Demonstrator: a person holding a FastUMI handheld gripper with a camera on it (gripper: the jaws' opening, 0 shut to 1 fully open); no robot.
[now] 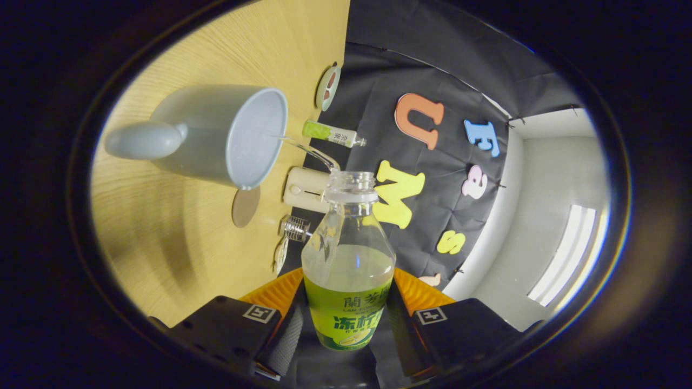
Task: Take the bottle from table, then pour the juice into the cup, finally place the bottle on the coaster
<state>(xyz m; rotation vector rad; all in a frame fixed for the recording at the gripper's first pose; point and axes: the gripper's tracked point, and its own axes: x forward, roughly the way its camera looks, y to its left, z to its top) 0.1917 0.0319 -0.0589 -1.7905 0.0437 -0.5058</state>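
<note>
A clear plastic bottle [347, 259] with a green label and no cap sits between my fingers, and my gripper [346, 316] is shut on it at the label. The bottle lies tipped sideways relative to the wooden table [178, 254], with pale juice pooled in its body. A thin clear stream [316, 154] arcs from the bottle's mouth into the pale blue-grey cup [216, 135], which stands on the table just beyond the mouth, handle pointing away from the bottle. A round brown coaster [246, 205] lies flat on the table beside the cup.
Along the table's back edge by the black cloth wall are a small green-labelled bottle [330, 133], a white boxy device [304, 189], a small ribbed glass piece [296, 228] and a round dish [328, 86]. A white wall with a light strip [562, 254] lies beyond.
</note>
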